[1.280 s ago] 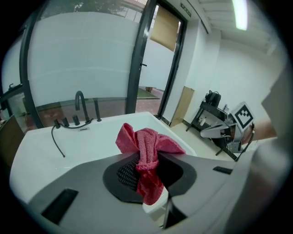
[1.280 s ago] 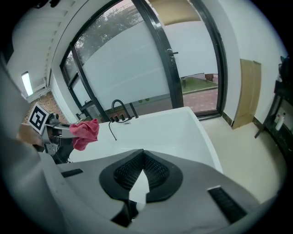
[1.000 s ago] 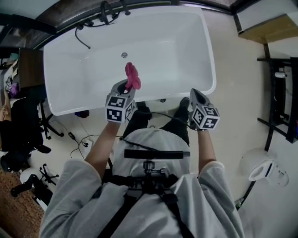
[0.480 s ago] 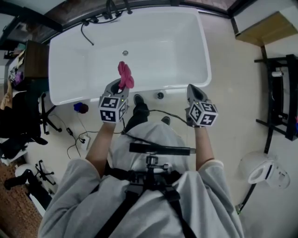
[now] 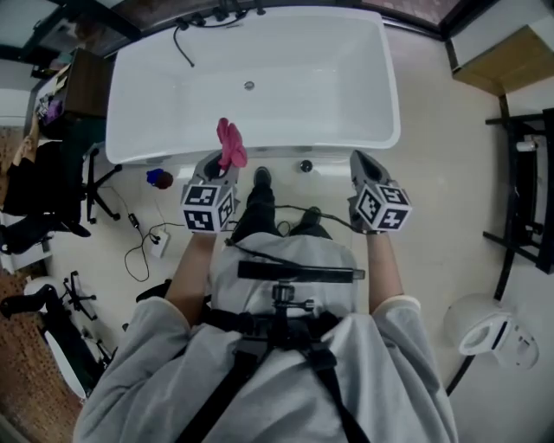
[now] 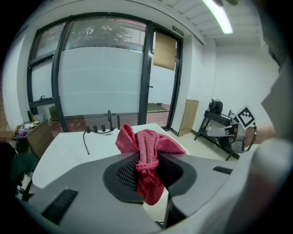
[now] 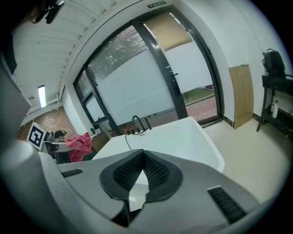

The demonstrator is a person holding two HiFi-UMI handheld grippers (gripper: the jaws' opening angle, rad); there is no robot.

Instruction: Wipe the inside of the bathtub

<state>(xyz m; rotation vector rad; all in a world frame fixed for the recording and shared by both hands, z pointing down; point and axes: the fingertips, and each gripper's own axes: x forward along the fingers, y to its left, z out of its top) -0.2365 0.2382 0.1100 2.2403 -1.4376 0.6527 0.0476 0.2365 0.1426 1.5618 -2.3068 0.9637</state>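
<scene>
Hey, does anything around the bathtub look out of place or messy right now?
Nothing spilled or broken shows. The one loose end is a black hose trailing from the taps over the rim into the bathtub. The pink cloth is clamped in the left gripper.

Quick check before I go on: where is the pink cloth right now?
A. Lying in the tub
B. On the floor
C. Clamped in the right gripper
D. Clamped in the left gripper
D: the left gripper view shows the left gripper with its jaws shut on the cloth, held above the near rim of the tub; the right gripper has its jaws together on nothing.
</scene>
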